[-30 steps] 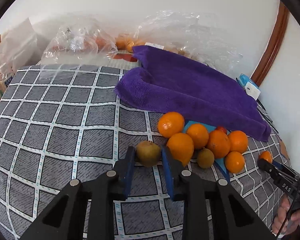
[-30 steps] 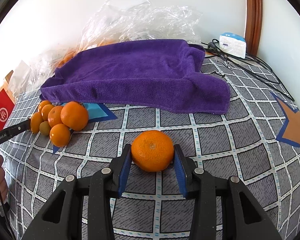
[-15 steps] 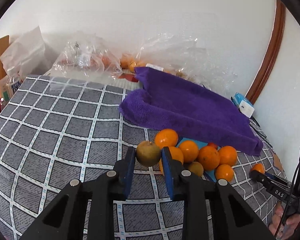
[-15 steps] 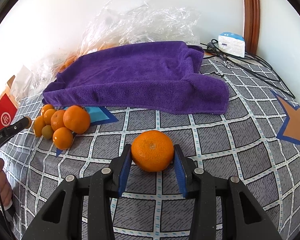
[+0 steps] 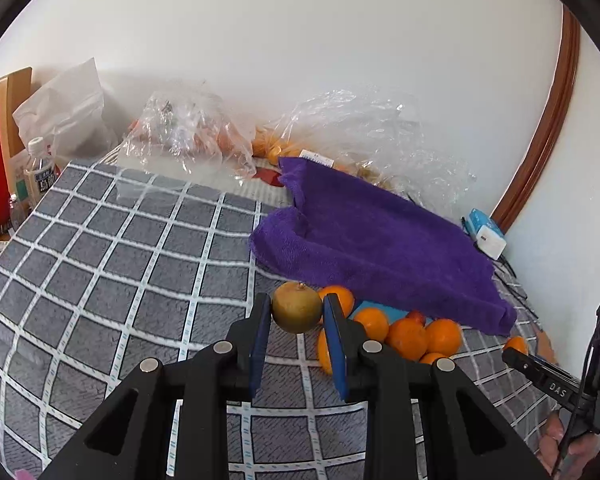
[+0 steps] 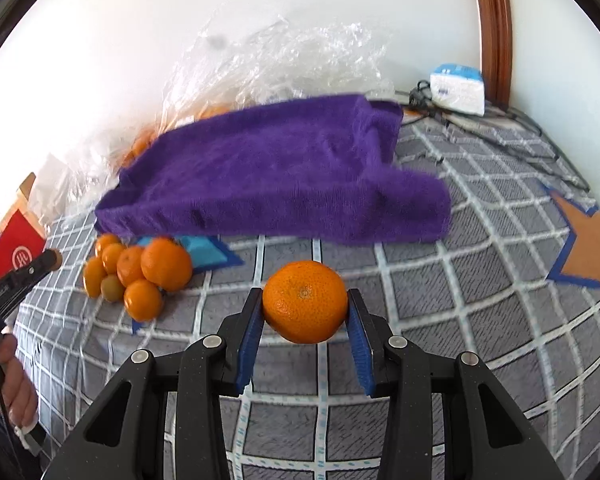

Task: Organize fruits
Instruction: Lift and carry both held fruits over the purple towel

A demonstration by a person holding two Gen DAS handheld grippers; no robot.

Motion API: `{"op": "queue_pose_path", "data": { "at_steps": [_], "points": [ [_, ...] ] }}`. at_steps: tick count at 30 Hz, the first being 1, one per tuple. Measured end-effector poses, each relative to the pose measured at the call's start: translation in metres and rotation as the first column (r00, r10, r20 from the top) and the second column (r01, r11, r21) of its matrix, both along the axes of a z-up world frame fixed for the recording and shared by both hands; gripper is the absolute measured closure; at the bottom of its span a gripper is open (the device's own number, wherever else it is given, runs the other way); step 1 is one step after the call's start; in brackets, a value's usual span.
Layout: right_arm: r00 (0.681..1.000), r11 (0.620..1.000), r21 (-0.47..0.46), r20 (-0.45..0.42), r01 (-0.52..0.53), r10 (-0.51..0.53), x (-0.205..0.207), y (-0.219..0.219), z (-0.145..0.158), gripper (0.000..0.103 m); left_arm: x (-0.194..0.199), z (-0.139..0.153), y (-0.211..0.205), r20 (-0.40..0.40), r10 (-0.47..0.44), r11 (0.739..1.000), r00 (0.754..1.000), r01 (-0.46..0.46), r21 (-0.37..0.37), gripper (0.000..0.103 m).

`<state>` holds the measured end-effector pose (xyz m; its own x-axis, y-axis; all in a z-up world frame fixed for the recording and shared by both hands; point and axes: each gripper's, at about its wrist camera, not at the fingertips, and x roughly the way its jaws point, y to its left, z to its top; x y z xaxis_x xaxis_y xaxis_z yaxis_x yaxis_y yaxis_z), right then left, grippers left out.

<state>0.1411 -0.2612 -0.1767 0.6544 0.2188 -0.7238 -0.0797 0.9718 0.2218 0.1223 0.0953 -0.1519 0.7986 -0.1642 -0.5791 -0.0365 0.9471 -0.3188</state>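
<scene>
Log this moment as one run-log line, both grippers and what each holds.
left gripper: shut on brownish-green fruit | right gripper: shut on orange | orange pile: beside purple towel

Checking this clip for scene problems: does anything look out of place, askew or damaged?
One oddity: a brownish-green fruit sits among the pile of oranges, and the left gripper holds a similar brownish-green one. The purple towel lies rumpled and askew. Nothing looks spilled or damaged.

A grey checked bedcover (image 5: 132, 264) fills the lower frame — on it a purple towel (image 5: 376, 232) at centre right, a cluster of oranges (image 6: 140, 276) below its edge, and clear plastic bags (image 5: 188, 140) along the wall.
</scene>
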Motion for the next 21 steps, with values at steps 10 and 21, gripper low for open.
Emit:
{"op": "queue_pose_path", "data": {
  "at_steps": [10,21],
  "points": [
    [0.997,1.0,-0.003,0.079,0.015,-0.014,0.036,0.003,0.054,0.063,0.029,0.072,-0.008,0.057,-0.014,1.0,0.998,0.014,0.006,0.077],
    [0.989,0.999,-0.045,0.146,0.016,-0.009,0.095,0.001,0.1,0.063,0.097,0.098,-0.031,0.056,-0.007,1.0,0.998,0.006,0.022,0.077]
  ]
}}
